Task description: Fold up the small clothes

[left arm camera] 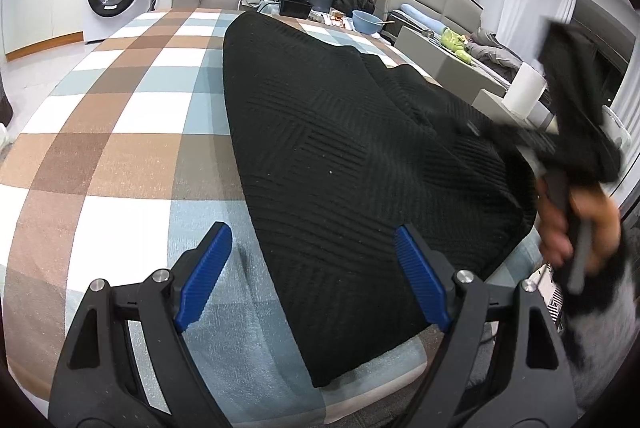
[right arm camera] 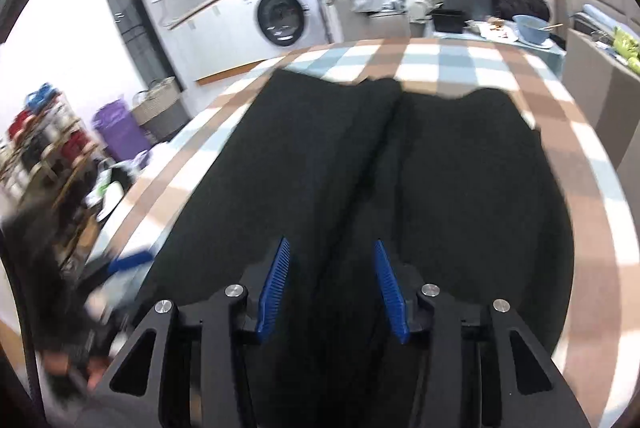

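Right wrist view: black knit garment [right arm camera: 400, 168] seemingly runs lengthwise away; both claws gape, gripping nothing.

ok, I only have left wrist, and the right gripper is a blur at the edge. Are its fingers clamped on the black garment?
Observer: No. In the right wrist view the right gripper is open, with nothing pinched.
Operator: How does the garment lie from that side?
Observer: The black garment lies in two halves side by side. A fold line runs down the middle.
Operator: Anything beside the table?
Observer: A purple bin and a woven basket stand on the floor.
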A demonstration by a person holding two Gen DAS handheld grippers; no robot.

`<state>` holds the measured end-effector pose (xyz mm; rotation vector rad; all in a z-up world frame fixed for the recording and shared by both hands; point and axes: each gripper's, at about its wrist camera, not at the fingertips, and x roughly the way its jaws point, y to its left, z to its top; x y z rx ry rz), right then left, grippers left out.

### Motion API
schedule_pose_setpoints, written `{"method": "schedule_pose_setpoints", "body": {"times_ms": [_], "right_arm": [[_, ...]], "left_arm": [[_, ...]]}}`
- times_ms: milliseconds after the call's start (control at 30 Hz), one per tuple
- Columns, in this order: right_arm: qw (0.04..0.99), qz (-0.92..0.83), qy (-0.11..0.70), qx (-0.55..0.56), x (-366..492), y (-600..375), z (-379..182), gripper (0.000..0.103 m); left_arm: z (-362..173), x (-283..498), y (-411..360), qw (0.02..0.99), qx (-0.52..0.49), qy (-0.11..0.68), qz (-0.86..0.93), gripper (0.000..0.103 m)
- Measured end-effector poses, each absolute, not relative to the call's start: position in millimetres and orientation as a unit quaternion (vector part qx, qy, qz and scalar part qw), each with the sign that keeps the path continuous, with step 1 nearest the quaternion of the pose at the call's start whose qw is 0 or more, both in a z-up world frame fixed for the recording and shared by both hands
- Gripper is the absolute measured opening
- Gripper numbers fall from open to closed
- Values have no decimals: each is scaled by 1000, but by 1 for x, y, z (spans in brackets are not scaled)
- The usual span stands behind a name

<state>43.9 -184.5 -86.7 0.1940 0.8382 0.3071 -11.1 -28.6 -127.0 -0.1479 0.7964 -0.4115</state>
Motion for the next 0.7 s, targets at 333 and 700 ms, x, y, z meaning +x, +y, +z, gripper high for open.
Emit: {"method": "schedule_pose_setpoints", "body": {"times_ms": [333, 700], "right_arm": [[873, 141, 441, 151, 160, -189, -100, 11], [870, 126, 461, 122, 163, -192, -103, 42]], "left_arm": [[-129, -8, -23, 899, -80, 386, -191, 82], [-131, -7, -18, 899, -83, 390, -183, 82]]}}
